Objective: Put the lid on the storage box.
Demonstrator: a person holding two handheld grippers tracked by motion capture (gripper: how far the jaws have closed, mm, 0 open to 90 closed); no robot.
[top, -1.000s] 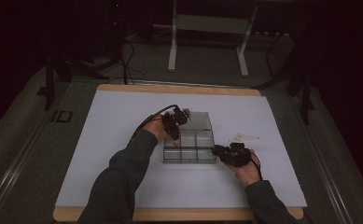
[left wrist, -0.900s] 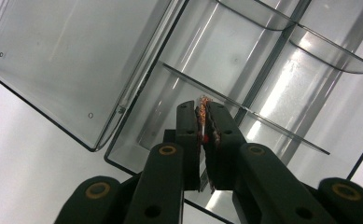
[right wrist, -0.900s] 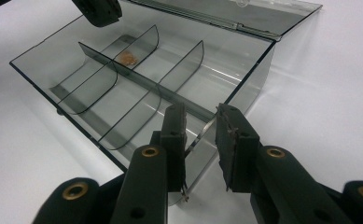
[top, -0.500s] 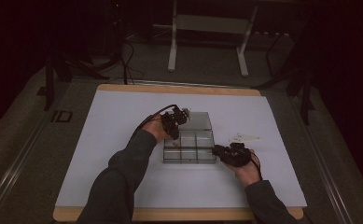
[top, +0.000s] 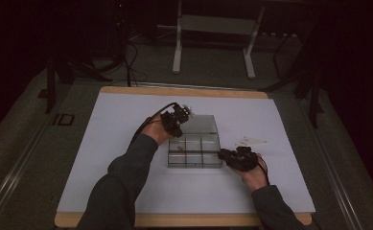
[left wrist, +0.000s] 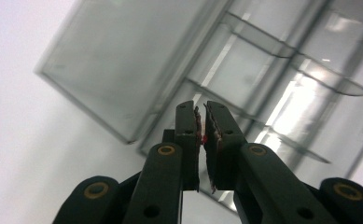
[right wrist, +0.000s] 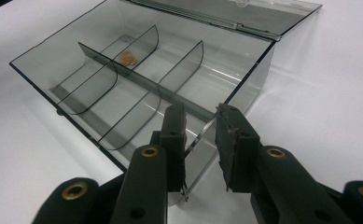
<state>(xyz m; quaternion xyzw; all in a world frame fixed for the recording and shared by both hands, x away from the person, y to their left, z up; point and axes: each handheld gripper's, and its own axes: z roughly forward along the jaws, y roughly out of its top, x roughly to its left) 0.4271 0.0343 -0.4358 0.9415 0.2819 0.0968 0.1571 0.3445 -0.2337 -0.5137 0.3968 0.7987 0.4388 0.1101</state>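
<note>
— Where's the clear box sitting?

— Middle of the white tabletop, lid swung open and lying flat behind it. Dividers split the inside into compartments, and there's a small orange-brown bit in one of the far ones.

— And the left gripper?

— Up at the far left corner, over the edge of the lid. From its own view the jaws are nearly pinched together with a thin slit between the pads. There's a speck of red in that slit, but I can't tell what it is or whether they're holding anything.

— The right gripper?

— At the box's near right corner. Its jaws stand either side of that corner wall, partly spread. Whether the pads actually press on the plastic, I can't say.

— Anything else on the tabletop?

— A small pale object to the right of the box, well apart from both hands.
</note>
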